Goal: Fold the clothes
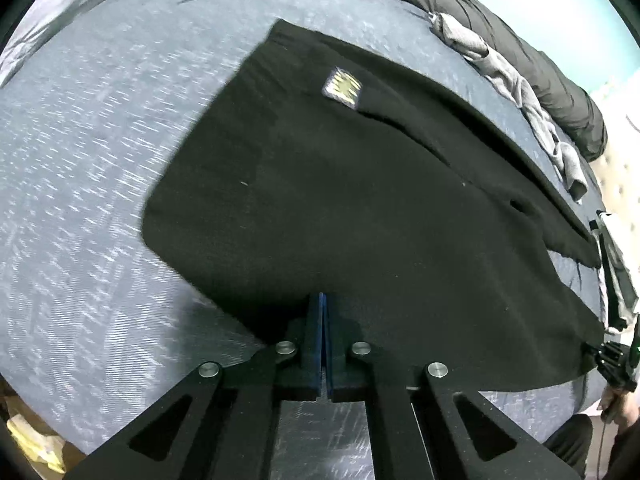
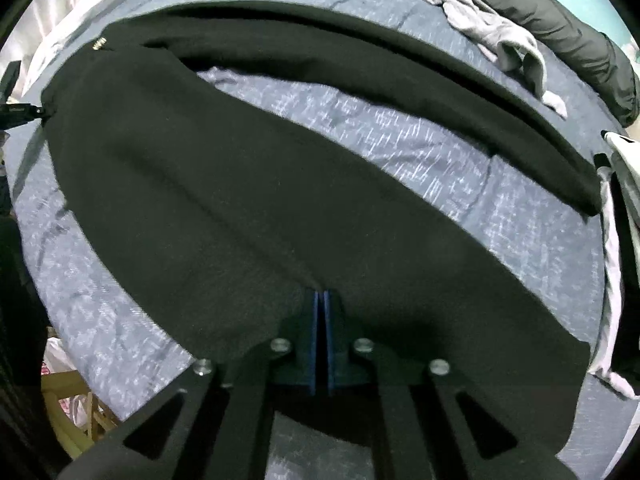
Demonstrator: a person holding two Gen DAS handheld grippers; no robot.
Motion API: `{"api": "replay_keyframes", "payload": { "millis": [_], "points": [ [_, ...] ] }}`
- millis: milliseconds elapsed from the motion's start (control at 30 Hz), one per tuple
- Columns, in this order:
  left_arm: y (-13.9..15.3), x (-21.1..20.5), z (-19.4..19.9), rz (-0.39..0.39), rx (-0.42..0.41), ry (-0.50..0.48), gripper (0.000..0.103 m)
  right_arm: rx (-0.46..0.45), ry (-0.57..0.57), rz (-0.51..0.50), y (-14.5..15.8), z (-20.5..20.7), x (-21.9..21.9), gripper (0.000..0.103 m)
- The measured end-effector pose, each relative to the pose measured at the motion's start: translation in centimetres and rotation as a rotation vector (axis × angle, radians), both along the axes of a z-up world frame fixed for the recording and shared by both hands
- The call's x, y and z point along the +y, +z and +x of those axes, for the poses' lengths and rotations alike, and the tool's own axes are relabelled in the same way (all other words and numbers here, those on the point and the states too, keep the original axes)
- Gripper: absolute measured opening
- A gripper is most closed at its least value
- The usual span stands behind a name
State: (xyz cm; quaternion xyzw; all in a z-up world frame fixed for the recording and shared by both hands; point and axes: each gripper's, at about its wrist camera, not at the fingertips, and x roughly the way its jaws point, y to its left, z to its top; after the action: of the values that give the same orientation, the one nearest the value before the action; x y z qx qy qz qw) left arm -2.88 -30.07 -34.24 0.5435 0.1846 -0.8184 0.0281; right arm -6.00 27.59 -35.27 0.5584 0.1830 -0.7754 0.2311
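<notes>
Both the left claw (image 1: 322,300) and right claw (image 2: 322,298) are pinched tight on the black trousers' (image 1: 360,200) near edge over the bed (image 1: 100,160), so a fold seems underway, calling for even carrying across.

One black garment (image 1: 360,200), one grey garment (image 1: 520,84), one dark duvet (image 1: 500,20), one blue bedsheet (image 1: 100,160).

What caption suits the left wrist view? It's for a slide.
Left gripper shut on the black garment spread over the blue bed.

Right gripper (image 2: 322,300) clamped on black garment (image 2: 200,200) over blue bedspread (image 2: 400,136).
</notes>
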Motion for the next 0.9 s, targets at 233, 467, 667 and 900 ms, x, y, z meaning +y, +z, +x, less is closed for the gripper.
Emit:
{"api": "replay_keyframes", "payload": {
  "millis": [233,467,667,900],
  "points": [
    [1.0,-2.0,1.1,0.026,0.009,0.026,0.0,-0.014,0.023,-0.003,0.7,0.7,0.5,0.002],
    [-0.3,-2.9,1.7,0.053,-0.013,0.079,0.016,-0.024,0.026,0.0,-0.2,1.5,0.8,0.002],
    [-1.3,-2.7,1.1,0.07,-0.012,0.105,0.025,-0.032,0.024,-0.009,-0.7,2.1,1.0,0.002],
    [-1.3,-3.2,1.9,0.116,0.004,0.197,0.033,-0.038,0.019,-0.011,-0.7,1.8,0.9,0.002]
  ]
}}
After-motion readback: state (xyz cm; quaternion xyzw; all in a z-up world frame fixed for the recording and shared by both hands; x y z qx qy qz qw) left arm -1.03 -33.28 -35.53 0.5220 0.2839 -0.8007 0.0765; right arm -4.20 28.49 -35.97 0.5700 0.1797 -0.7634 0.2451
